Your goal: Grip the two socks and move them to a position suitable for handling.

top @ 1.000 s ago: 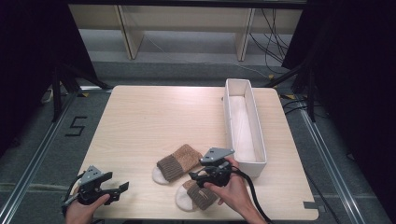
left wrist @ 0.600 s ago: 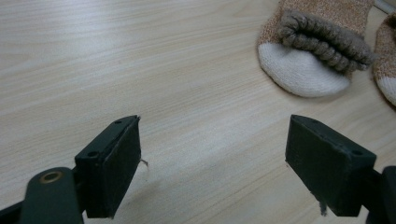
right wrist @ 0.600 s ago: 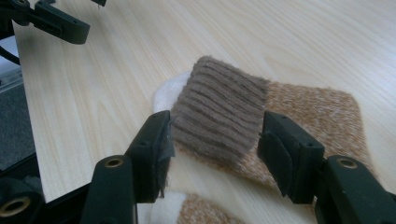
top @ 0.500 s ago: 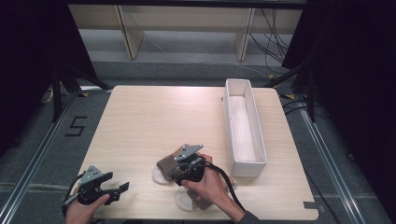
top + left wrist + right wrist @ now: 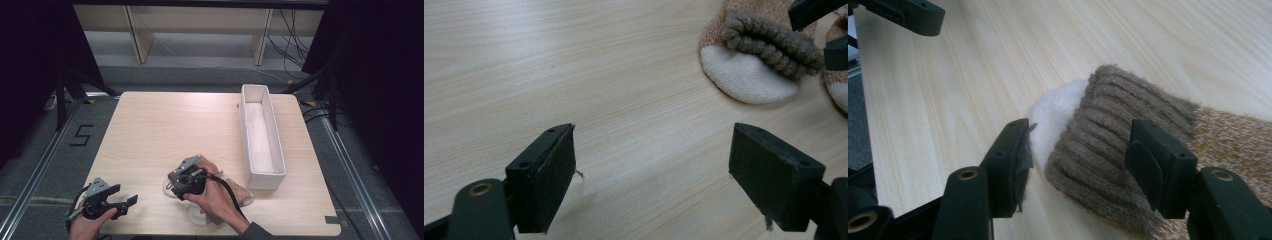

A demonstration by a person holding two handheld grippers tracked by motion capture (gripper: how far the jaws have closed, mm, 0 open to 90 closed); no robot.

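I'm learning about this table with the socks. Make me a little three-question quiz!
1. True or false: the left tongs are open over bare table.
2. Which part of the folded sock sits between the jaws of the right tongs? A) the brown ribbed cuff B) the middle of the leg C) nothing
3. Fill in: the long white tray stands near the table's ____ edge in the high view.

Key: 1 true; 2 A; 3 right.
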